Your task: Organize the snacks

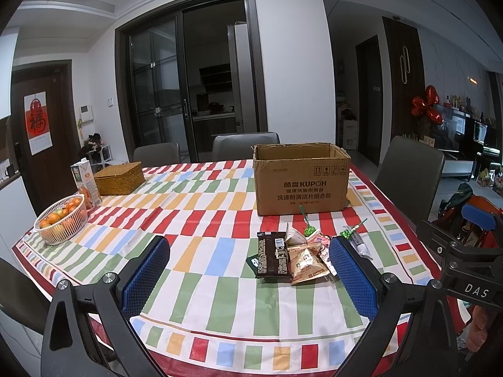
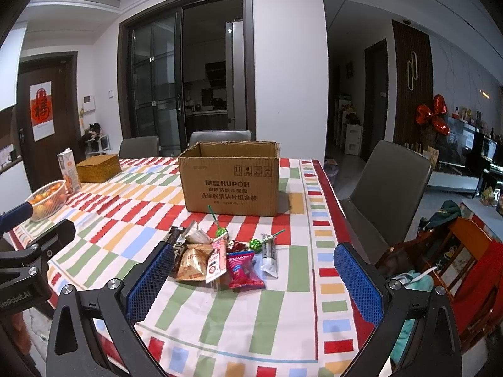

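Note:
A pile of snacks lies on the striped tablecloth in front of an open cardboard box (image 1: 301, 179) (image 2: 232, 177). It holds a dark brown packet (image 1: 273, 256) (image 2: 176, 239), a tan packet (image 1: 306, 263) (image 2: 194, 262), a red packet (image 2: 243, 269), a clear packet (image 2: 269, 255) and green lollipops (image 1: 309, 230) (image 2: 220, 232). My left gripper (image 1: 250, 248) is open and empty, above the table just short of the pile. My right gripper (image 2: 254, 256) is open and empty, above the table with the pile between its fingers' line of sight.
A white basket of oranges (image 1: 61, 222) (image 2: 47, 200), a juice carton (image 1: 86, 185) (image 2: 69, 171) and a woven box (image 1: 120, 177) (image 2: 99, 163) stand at the far left. Grey chairs (image 2: 388, 188) surround the table. The table's right edge (image 2: 333, 194) is close to the pile.

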{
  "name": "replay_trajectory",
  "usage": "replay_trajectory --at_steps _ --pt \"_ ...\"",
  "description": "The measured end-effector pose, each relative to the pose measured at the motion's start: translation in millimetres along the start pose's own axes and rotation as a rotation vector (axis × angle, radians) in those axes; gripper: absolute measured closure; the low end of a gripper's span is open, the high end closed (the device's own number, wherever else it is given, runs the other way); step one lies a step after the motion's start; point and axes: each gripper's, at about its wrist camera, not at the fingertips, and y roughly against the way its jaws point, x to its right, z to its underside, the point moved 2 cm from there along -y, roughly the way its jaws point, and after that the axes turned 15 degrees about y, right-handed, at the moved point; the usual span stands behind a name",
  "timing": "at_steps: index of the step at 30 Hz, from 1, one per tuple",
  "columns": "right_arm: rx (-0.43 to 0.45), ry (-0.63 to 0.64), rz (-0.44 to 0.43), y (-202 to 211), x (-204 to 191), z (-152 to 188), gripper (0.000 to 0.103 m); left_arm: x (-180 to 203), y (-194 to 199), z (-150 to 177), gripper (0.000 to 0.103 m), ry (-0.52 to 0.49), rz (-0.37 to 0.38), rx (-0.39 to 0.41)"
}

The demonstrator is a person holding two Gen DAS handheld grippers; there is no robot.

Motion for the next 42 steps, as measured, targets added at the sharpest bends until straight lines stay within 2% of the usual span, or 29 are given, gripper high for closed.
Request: replay_trajectory --at_steps 14,25,30,35,42 --pt "-0.015 0.005 -0.007 -6 -1 1 0.0 -1 0 2 0.0 0.0 -0.007 -0.006" --pt "-0.067 0.024 -0.039 -36 -7 6 0.001 -5 -39 9 0.002 -0.006 -0.026 -0.084" --pt "-0.104 0.033 -0.066 -59 -11 8 0.007 -4 -62 11 0.008 -0.019 -0.034 -0.114" --pt "-0.155 0.043 -0.122 -86 -15 10 0.021 -3 -85 13 0.015 -0.029 -0.029 -0.155" --pt "-0.207 0.05 -0.196 -117 -24 14 0.034 -4 -115 20 0.02 -0.025 -0.024 -0.218"
